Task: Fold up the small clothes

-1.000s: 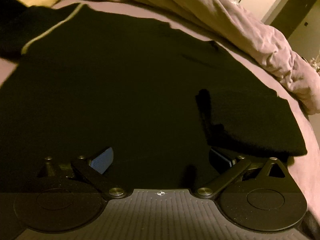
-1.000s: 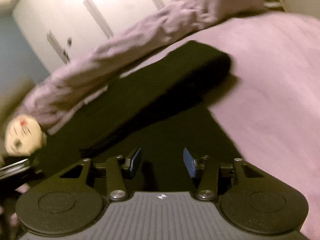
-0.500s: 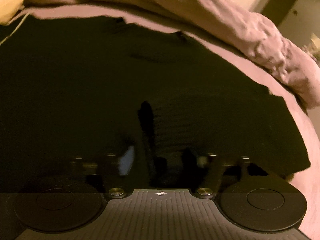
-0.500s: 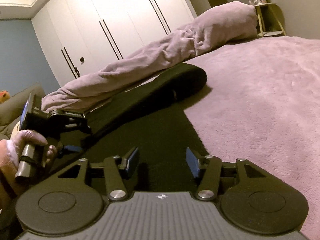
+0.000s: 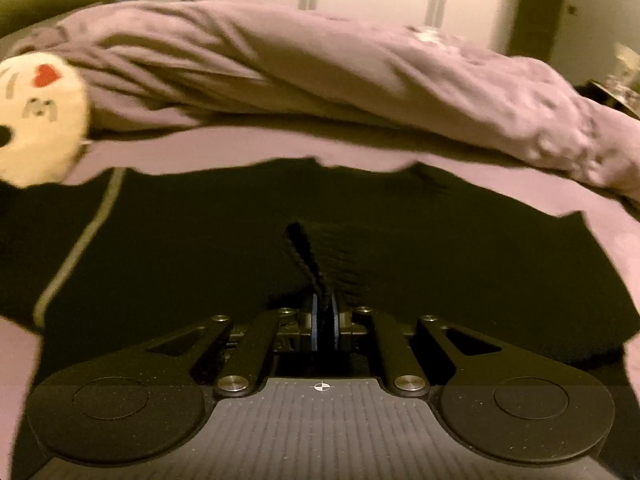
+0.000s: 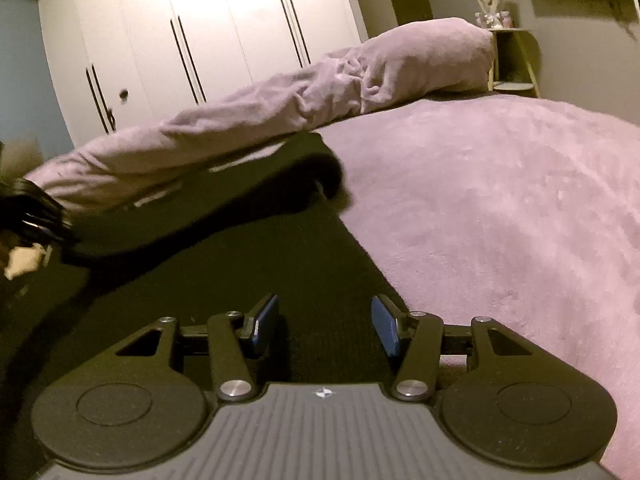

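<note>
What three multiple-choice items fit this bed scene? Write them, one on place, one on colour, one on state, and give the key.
1. Where does the black garment lie?
A. on the pink bedspread
B. on a wooden floor
C. inside a drawer

2. What colour is the heart on the round plush face?
A. green
B. red
C. blue

3. How does the left gripper stand?
A. wide open above the cloth
B. shut on bare air
C. shut on a raised fold of the garment

Key: 1 A, the bedspread shows along the garment's edges; 2 B, a red heart sits on the cream face; 3 C, its blue pads pinch a ridge of black cloth, while the right gripper is open over the garment.
</note>
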